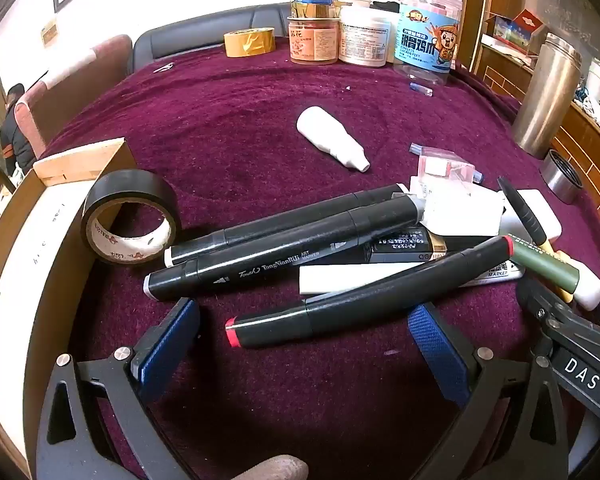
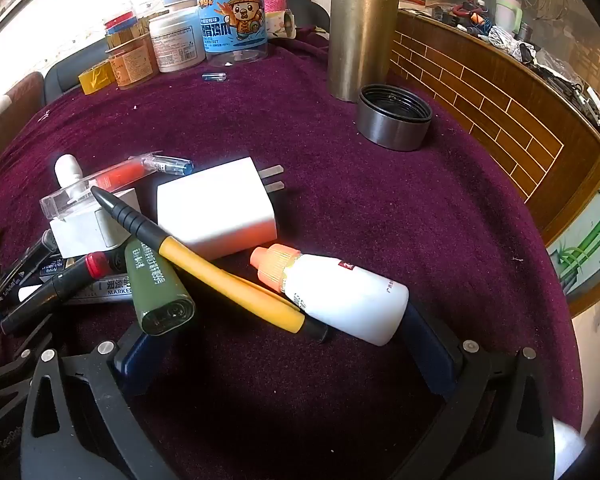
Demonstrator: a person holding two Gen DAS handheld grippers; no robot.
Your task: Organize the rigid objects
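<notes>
Left gripper point(image 1: 304, 344) spread wide, nothing pinched, angled down at the desk point(image 1: 260, 152). Between its fingers, just ahead: red-tipped black marker point(image 1: 364, 296), long axis running left-right across the gripper, red end near-left, other red band far-right and a bit raised, resting on the pile. Just beyond it two more black markers point(image 1: 292, 240) lie side by side, same slant, grey caps toward the left finger. Under them a white flat stick point(image 1: 360, 278) and other pens, too stacked to sort out. Left of the gripper: black tape roll point(image 1: 130, 216), on edge and tilted, touching the wooden box point(image 1: 28, 240). Box interior looks bare as far as visible, so judging nothing is sorted yet; whole pile left to go. Farther ahead a white bottle point(image 1: 332, 138) lies alone, nozzle pointing near-right.

Right gripper point(image 2: 276, 344) also spread wide, holding nothing. Between its fingers: yellow pen point(image 2: 228, 280), long axis diagonal, black tip far-left, over the green lighter point(image 2: 160, 288), which points base-toward-gripper. White dropper bottle point(image 2: 352, 300) touches the right finger, orange cap pointing far-left. Beyond: white charger point(image 2: 216, 204), prongs to the far right.
</notes>
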